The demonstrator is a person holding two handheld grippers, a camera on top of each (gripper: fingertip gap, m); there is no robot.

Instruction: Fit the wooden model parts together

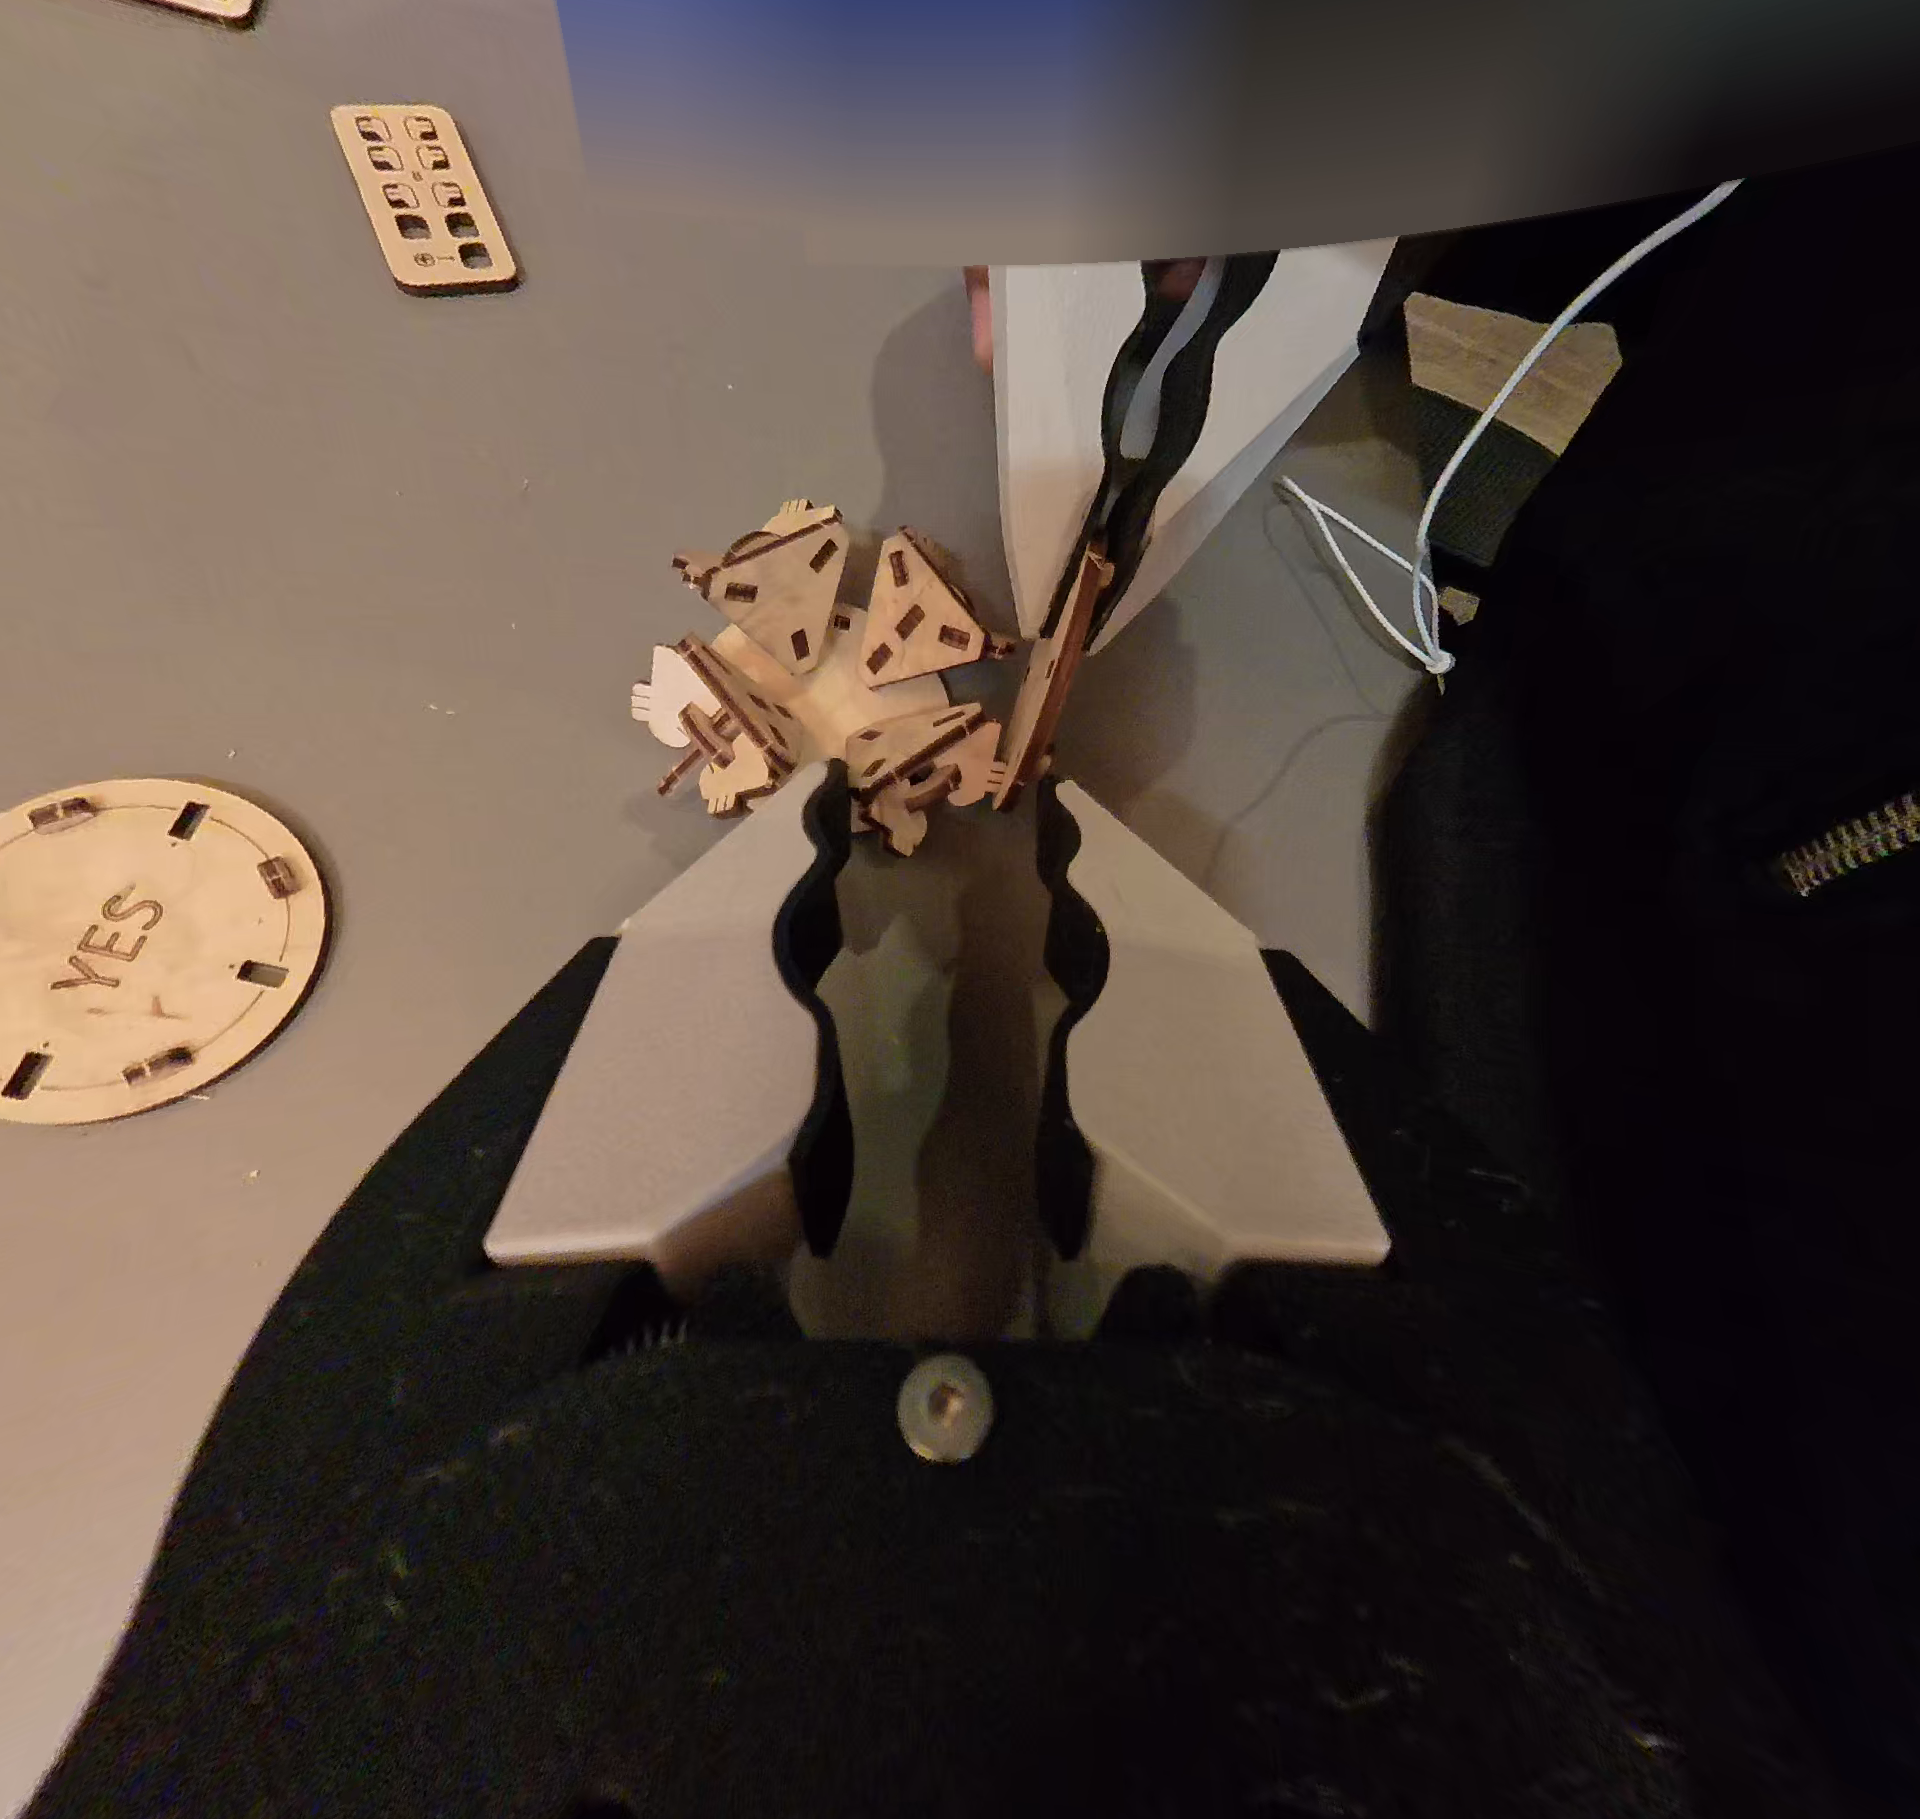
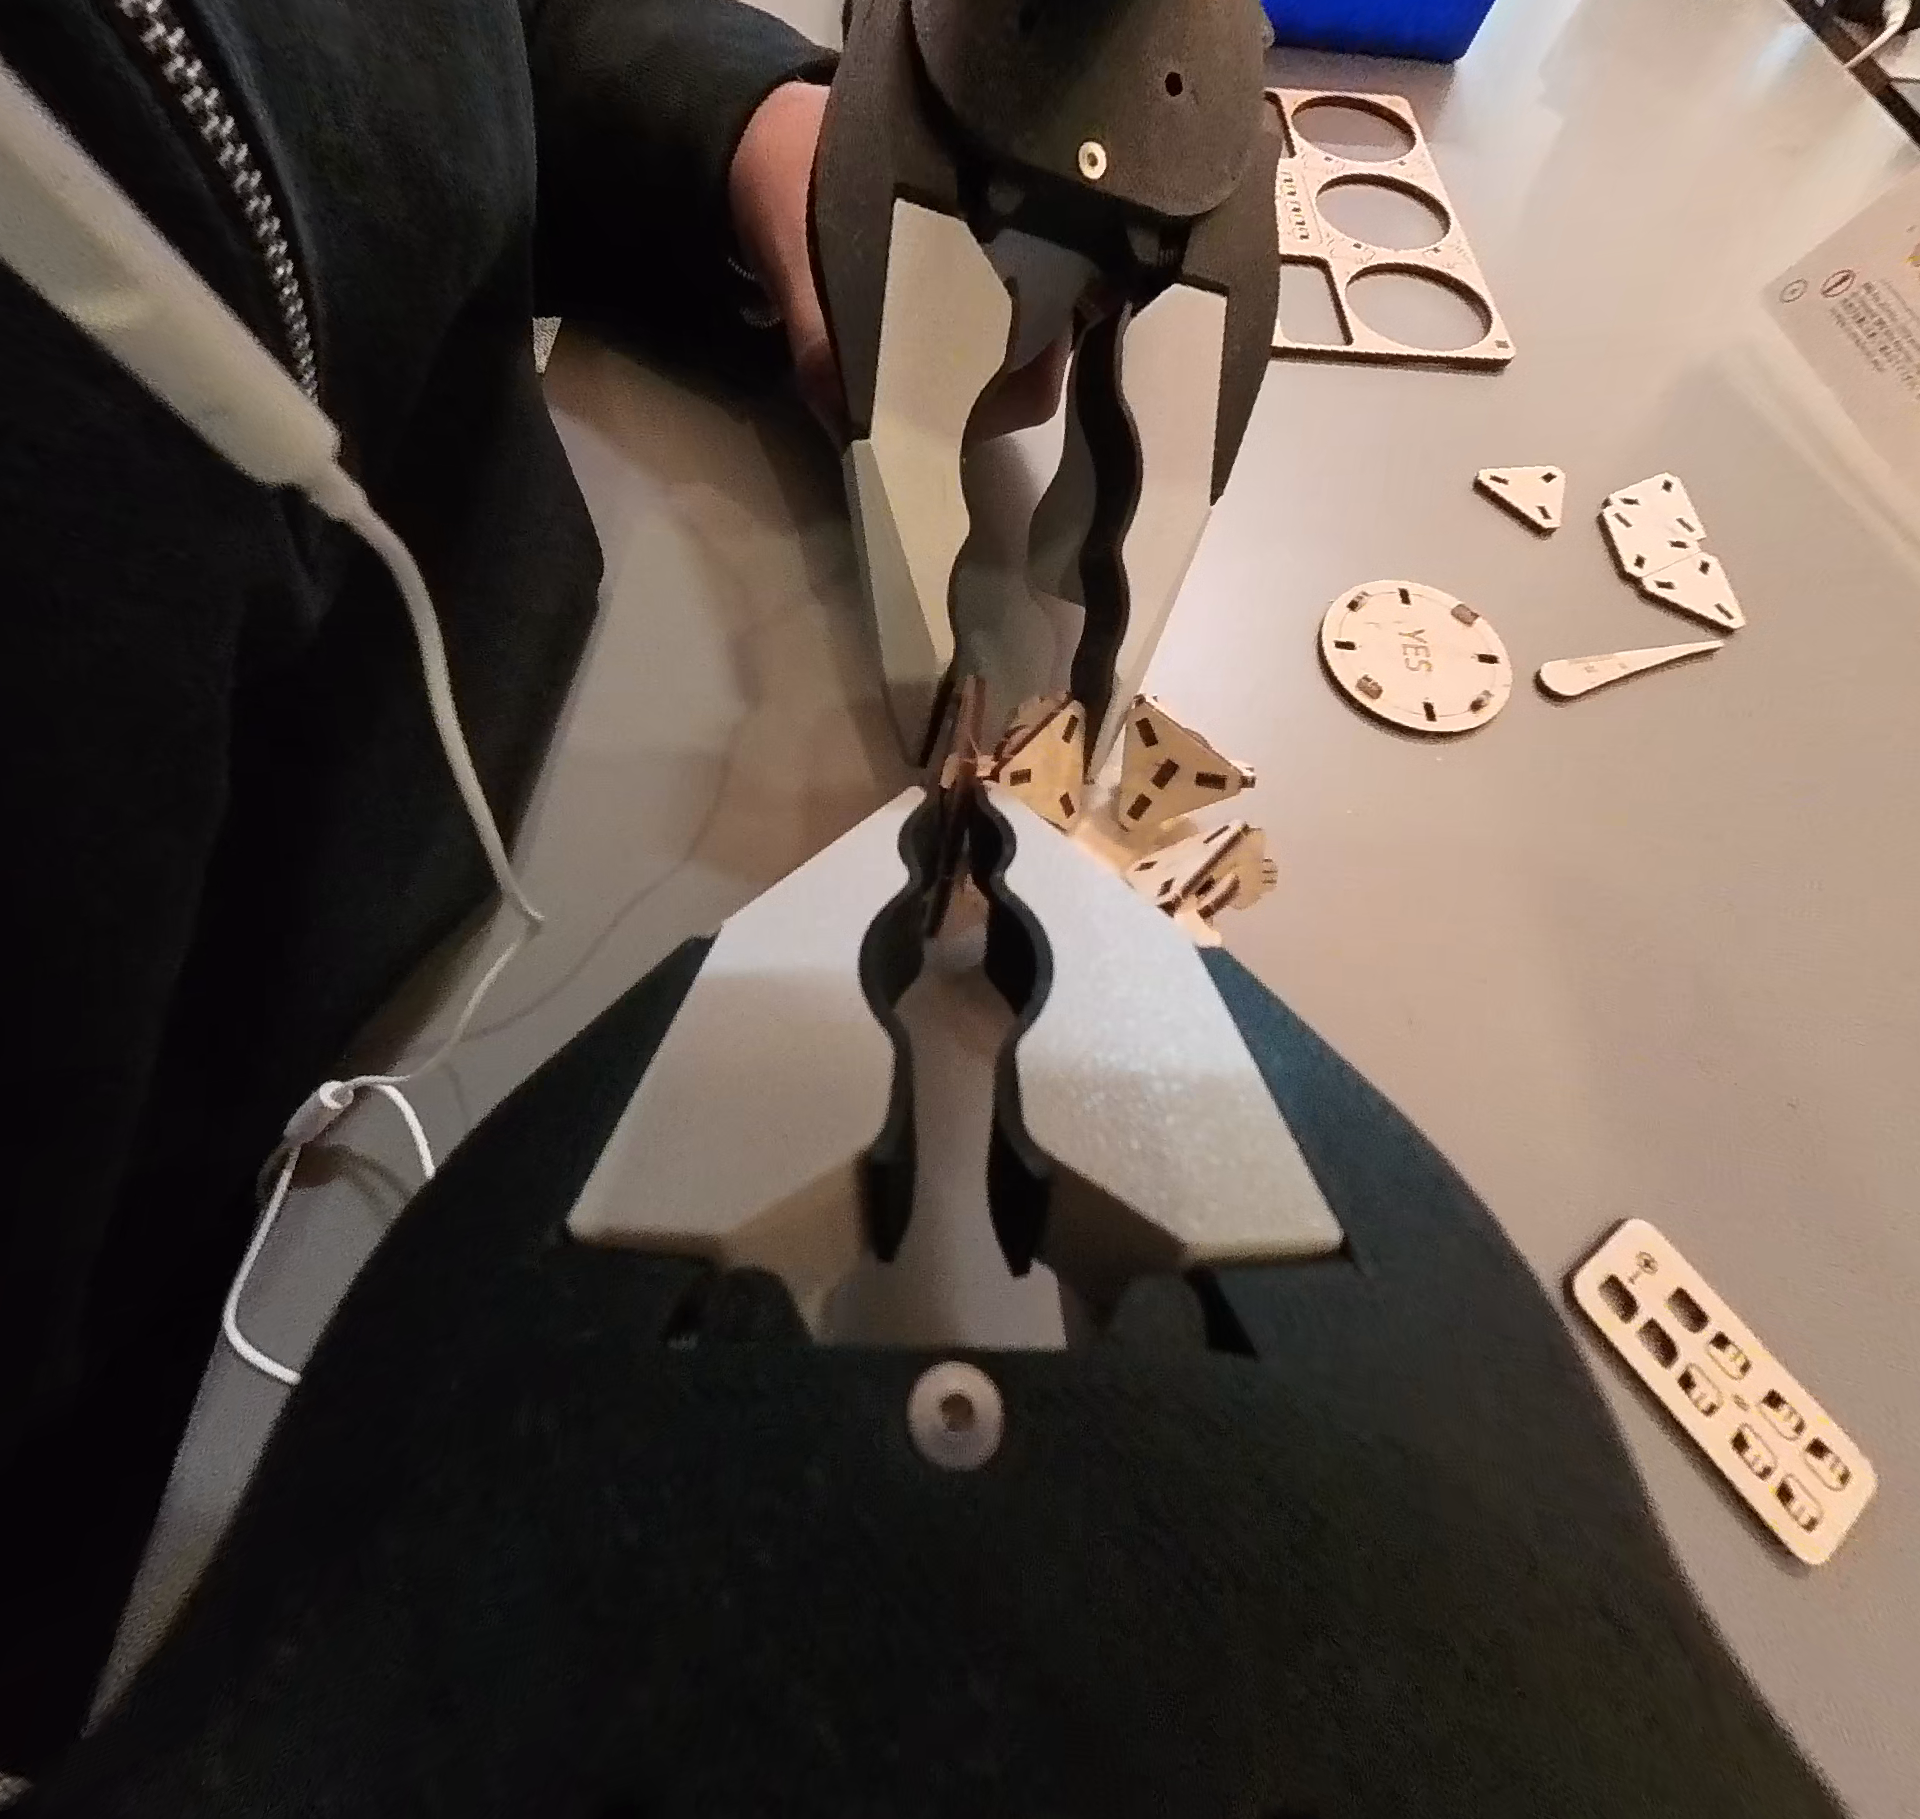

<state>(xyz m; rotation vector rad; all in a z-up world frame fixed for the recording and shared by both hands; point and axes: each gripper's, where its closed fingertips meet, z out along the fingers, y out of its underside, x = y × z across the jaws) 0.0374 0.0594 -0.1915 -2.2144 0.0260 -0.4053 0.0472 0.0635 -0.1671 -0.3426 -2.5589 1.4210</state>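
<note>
Pinching a thin flat brown plywood piece point(image 2: 951, 834) edge-on, the right gripper point(image 2: 961, 813) meets the left gripper point(image 1: 935, 793), whose narrowly parted jaws straddle a pale plywood assembly of slotted triangles point(image 1: 821, 657).

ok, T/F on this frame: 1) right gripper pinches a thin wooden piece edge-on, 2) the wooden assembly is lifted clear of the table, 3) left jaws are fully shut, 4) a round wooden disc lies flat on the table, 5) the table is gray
1) True: the right gripper clamps a thin wooden panel edge-on.
2) False: the wooden assembly rests on the table.
3) False: the left gripper stands apart around the assembly's near corner.
4) True: the round disc lies flat.
5) True.
</note>
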